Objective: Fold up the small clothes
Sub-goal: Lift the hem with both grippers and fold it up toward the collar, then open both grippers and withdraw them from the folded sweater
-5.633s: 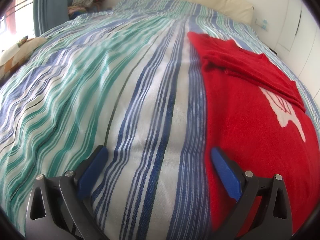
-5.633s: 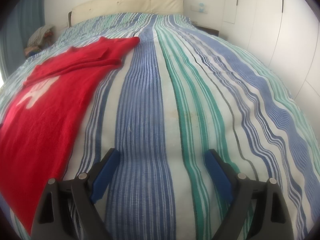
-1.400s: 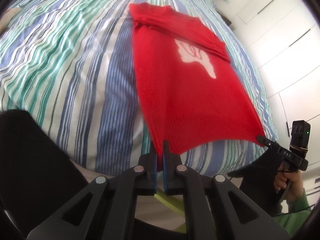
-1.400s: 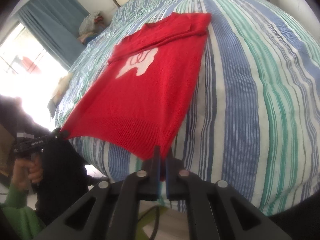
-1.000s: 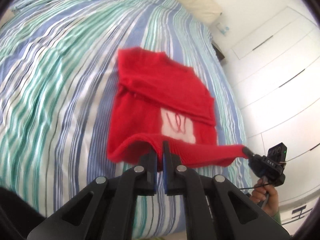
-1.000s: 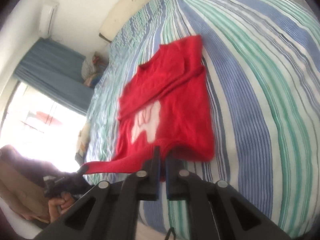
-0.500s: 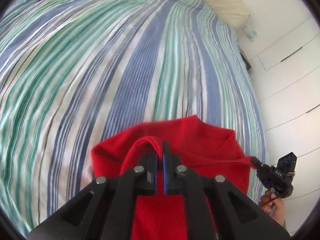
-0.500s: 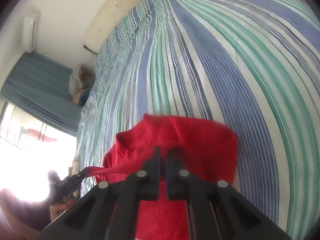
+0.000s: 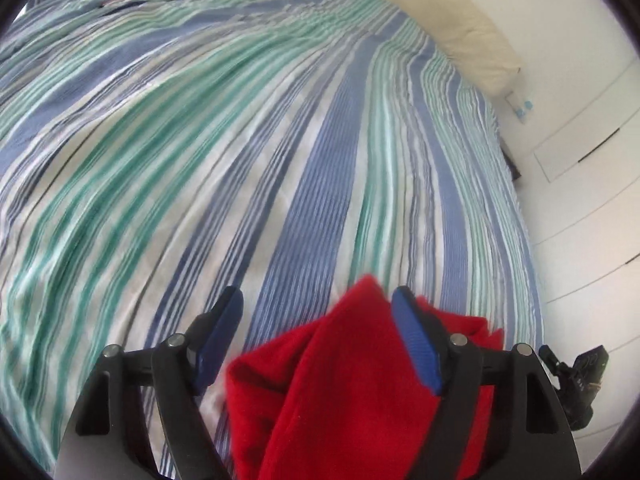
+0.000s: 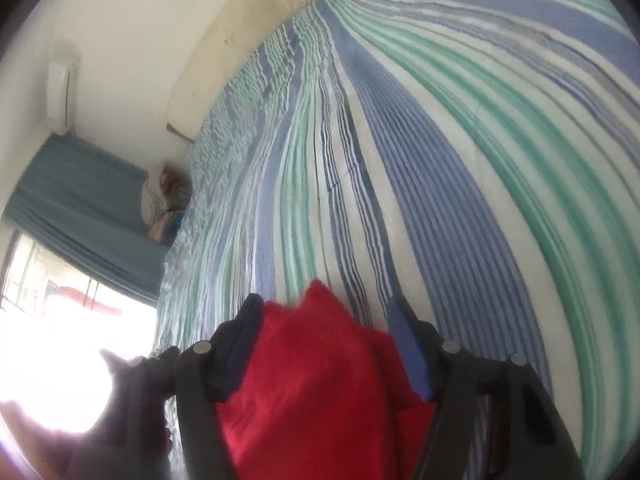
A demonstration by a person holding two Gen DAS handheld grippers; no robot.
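Note:
The red knit sweater (image 9: 340, 392) lies folded over on the striped bed cover (image 9: 224, 168), bunched under both grippers. My left gripper (image 9: 318, 344) is open, its blue pads apart, with a red corner of the sweater poking up between them, loose. My right gripper (image 10: 326, 350) is open too, with the sweater (image 10: 312, 392) lying between and below its fingers. The right gripper's body (image 9: 576, 380) shows at the left wrist view's lower right. The sweater's white print is hidden.
A cream headboard (image 9: 460, 16) stands at the far end of the bed. White cupboard doors (image 9: 592, 184) are on the right. A blue curtain (image 10: 80, 208), a bright window (image 10: 52, 320) and a pile of clothes (image 10: 164, 204) are at the left.
Both grippers carried the sweater's hem up over its body toward the headboard, then opened and let go. The sweater now lies folded in half.

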